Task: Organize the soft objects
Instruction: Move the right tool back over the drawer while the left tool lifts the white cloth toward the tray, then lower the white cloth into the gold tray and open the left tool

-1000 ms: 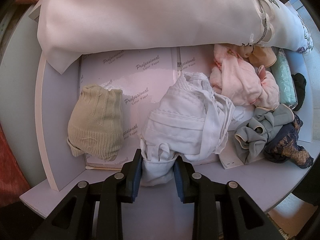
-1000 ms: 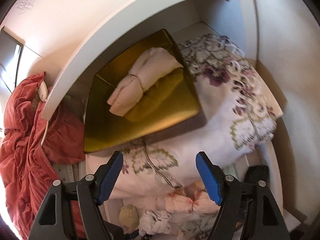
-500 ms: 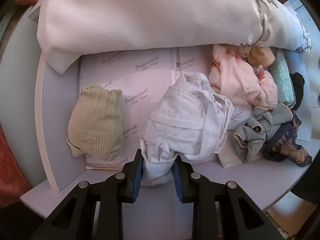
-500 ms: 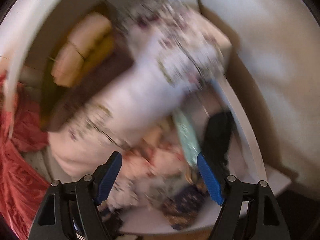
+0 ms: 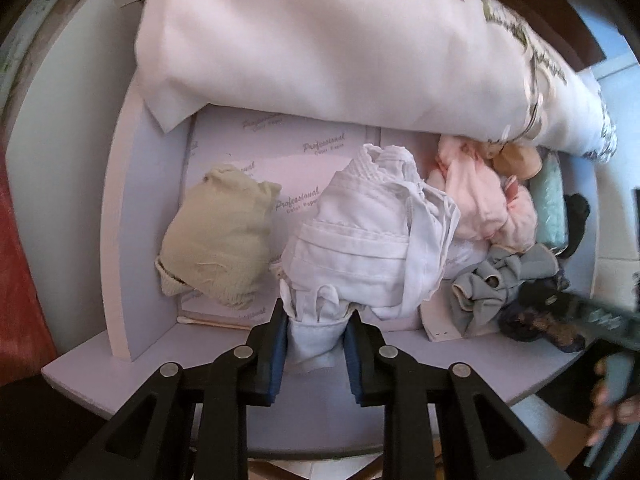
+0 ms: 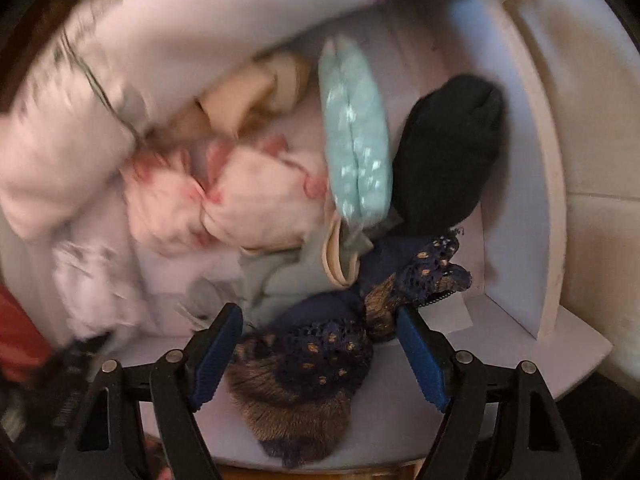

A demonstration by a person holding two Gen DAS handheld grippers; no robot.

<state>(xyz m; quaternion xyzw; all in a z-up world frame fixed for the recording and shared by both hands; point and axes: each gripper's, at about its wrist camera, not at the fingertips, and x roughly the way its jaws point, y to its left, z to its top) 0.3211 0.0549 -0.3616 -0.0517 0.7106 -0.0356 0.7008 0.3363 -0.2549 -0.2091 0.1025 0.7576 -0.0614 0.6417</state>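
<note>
A crumpled white garment (image 5: 368, 240) lies in the middle of a white drawer (image 5: 120, 240) lined with printed paper. My left gripper (image 5: 316, 320) points down at its near end, and its jaws are closing with the white cloth pinched between the blue pads. My right gripper (image 6: 318, 316) hangs open over a navy lace garment (image 6: 312, 360) at the drawer's front right corner. The lace lies between the pads, which stand apart from it. A beige knit sock (image 5: 220, 240) lies left of the white garment.
A large floral white cushion (image 5: 340, 40) overhangs the drawer's back. A pink garment (image 6: 248, 200), a grey one (image 5: 492, 284), a teal bundle (image 6: 356, 136) and a black sock (image 6: 444, 152) crowd the right side. A hand (image 5: 608, 400) shows at the right edge. Red fabric (image 5: 16, 280) lies left.
My right gripper swung down from the shelf with the gold box to just above the navy lace garment. My left gripper's jaws narrowed a little on the white garment.
</note>
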